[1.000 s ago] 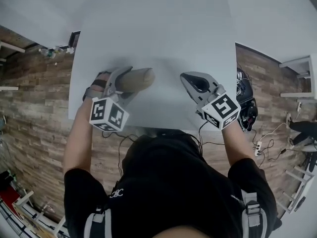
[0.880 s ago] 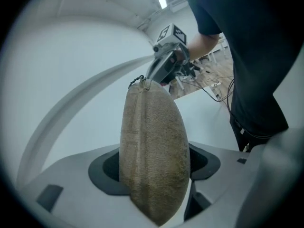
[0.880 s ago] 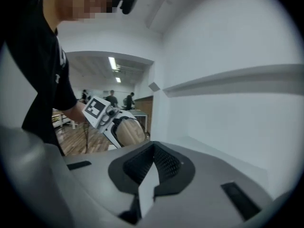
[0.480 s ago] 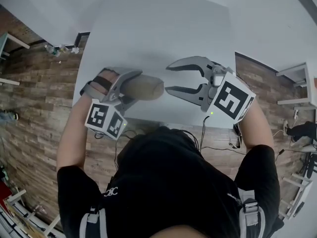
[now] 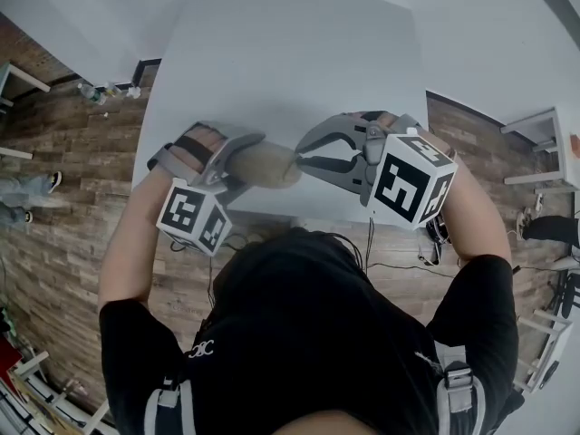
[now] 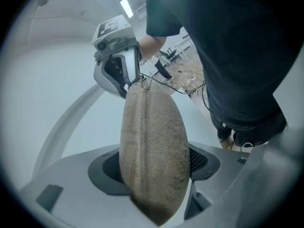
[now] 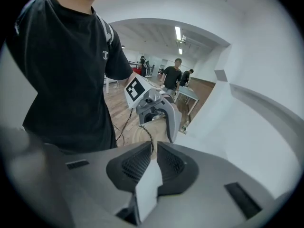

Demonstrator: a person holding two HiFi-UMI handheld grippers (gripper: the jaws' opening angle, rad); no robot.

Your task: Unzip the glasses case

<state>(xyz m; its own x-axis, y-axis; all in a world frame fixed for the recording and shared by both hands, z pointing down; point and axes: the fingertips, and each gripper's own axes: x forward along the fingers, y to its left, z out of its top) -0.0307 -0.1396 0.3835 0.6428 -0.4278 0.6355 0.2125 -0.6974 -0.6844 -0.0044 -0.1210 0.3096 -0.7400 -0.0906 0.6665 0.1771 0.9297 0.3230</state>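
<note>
Right gripper view: the right gripper (image 7: 153, 152) jaws have just been closing, apparently pinching the zip pull cord (image 7: 147, 133). The left gripper (image 6: 152, 167) clamps the glasses case (image 6: 151, 141) above the table (image 5: 290, 53). Recommend a steady pull along the zip line.

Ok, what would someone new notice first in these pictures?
First the tan glasses case, clamped in the left gripper over the near edge of the white table. Then the right gripper at the case's far end: its fingers have just been closing, and the thin zip pull is pinched between them.
</note>
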